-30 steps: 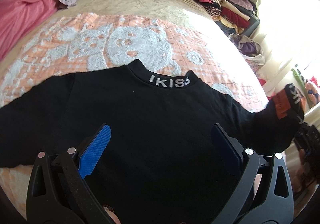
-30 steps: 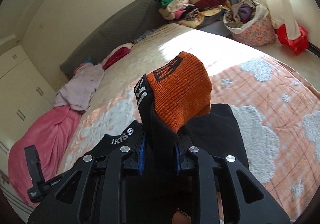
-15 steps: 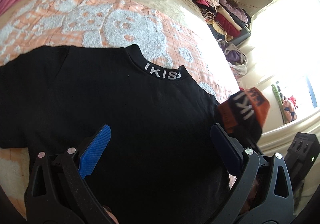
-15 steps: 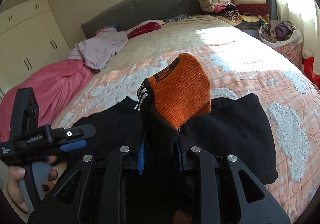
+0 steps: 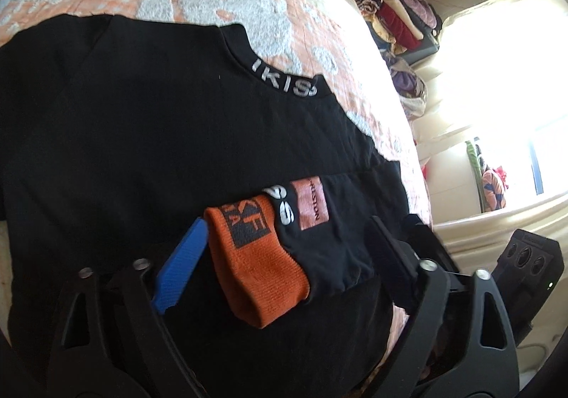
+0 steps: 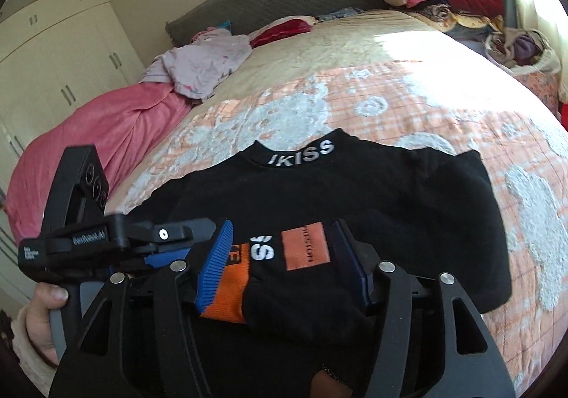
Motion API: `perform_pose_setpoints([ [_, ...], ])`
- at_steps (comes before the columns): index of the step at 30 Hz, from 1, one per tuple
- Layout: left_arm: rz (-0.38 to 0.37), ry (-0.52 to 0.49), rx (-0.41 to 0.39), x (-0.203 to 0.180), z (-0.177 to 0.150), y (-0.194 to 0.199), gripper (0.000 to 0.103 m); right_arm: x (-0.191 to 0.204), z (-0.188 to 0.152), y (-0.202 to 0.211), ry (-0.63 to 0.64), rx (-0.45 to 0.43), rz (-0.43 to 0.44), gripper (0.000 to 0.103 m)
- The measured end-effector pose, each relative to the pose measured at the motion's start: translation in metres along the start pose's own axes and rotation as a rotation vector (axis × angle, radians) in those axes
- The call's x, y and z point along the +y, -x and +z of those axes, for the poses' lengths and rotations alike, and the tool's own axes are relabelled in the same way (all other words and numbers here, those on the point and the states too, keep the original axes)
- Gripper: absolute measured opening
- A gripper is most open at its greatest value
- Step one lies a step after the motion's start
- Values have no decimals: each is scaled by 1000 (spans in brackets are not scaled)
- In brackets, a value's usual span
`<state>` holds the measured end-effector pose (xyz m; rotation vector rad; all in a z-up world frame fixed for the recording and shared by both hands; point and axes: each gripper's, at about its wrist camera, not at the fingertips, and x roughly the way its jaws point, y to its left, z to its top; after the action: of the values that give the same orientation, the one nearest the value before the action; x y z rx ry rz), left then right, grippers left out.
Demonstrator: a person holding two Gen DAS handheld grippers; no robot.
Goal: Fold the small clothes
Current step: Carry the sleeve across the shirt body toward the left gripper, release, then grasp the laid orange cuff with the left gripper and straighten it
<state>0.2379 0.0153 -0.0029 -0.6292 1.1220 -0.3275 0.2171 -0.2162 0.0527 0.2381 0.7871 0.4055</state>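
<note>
Left wrist view: a bed with an orange-and-white blanket [image 5: 269, 0] is filling the space ahead of the left tool [image 5: 284, 241], and folded clothes [image 5: 387, 4] are stacked far ahead to its right beside a bright window. The black top [image 5: 142, 135] is lying flat under and ahead of the tool, collar away from it. The folded sleeve with its orange cuff [image 5: 255, 263] is lying between the tool's jaws; they have just been closing in and are standing apart, the blue pad just beside the cuff.

Right wrist view: ahead of the right tool [image 6: 284, 256] a pink cover [image 6: 99, 135] is lying far to the left, near white wardrobe doors and a grey headboard. The jaws have just been opening and are standing apart with the sleeve between them, lying on the top. To the left, a hand [image 6: 39, 320] is holding the other tool low, angled down at the cuff.
</note>
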Motion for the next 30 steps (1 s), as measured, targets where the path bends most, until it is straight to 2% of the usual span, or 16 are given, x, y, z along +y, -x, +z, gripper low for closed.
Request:
perform_pose_setpoints([
  [1,12,-6,13,0,-2,-4,69,-5,-2,4,-22,-3,-5,60],
  [5,77,-30,36,1,-8,-20,67,-19,-4,19,-69,-34,-25,63],
  [7,129,-39,26,2,-10,-25,67,-25,-4,28,-80,-54,-46,63],
  [12,208,-83,-4,-4,-15,-30,65,-41,-5,46,-112,-100,-100,65],
  [13,226,-98,-13,-7,-16,-30,53,-44,-4,49,-121,-106,-114,66],
  [14,240,-109,-22,-10,-16,-30,34,-47,-4,52,-129,-113,-125,66],
  [16,250,-128,-29,-14,-17,-32,29,-55,-2,58,-145,-131,-141,66],
  [17,246,-143,-32,-17,-17,-31,12,-60,-2,61,-158,-138,-153,66],
  [18,211,-161,-25,-20,-16,-30,8,-65,-2,64,-171,-144,-166,66],
  [22,236,-257,-101,-43,-8,-12,8,-88,-3,71,-217,-150,-210,66],
  [26,227,-293,-170,-56,4,18,8,-107,-5,73,-275,-146,-234,66],
  [30,264,-312,-223,-57,10,38,8,-110,-6,72,-287,-141,-217,66],
])
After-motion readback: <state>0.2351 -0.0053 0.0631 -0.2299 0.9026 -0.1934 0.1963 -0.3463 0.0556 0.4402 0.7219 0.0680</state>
